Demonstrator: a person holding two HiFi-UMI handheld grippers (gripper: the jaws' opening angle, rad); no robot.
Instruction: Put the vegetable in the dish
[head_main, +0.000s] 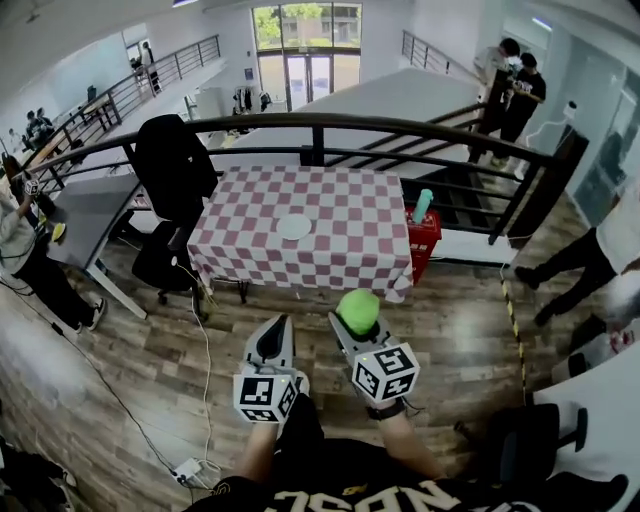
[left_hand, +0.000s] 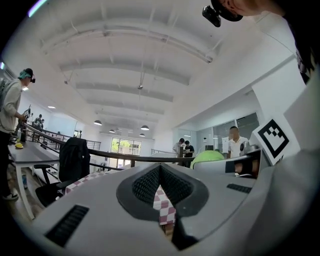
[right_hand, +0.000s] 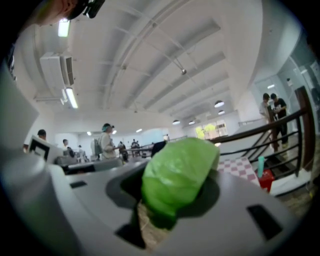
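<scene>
Right hand-held gripper (head_main: 354, 324), in the head view, is clamped half-open around a green vegetable (head_main: 358, 310); beside it, the left hand-held gripper (head_main: 279, 327) has its jaws pressed together on nothing. A white dish (head_main: 294, 227) lies straight ahead and slightly left, mid-way across a counter (head_main: 350, 260) under a red-and-white checked cloth. Bare plank floor (head_main: 450, 320) separates both hands from the counter, so the right hand needs a forward reach. A dark railing (head_main: 330, 122) runs behind.

From the left gripper view, the left hand-held gripper (left_hand: 160, 175) shows only checked cloth through its seam, with the vegetable (left_hand: 207, 157) off to its right.

From the right gripper view, the right hand-held gripper (right_hand: 172, 202) pinches the vegetable (right_hand: 177, 175), possibly a cabbage or lettuce head, its long axis jutting forward; the counter (right_hand: 241, 168) sits beyond, but the dish is unseen.
</scene>
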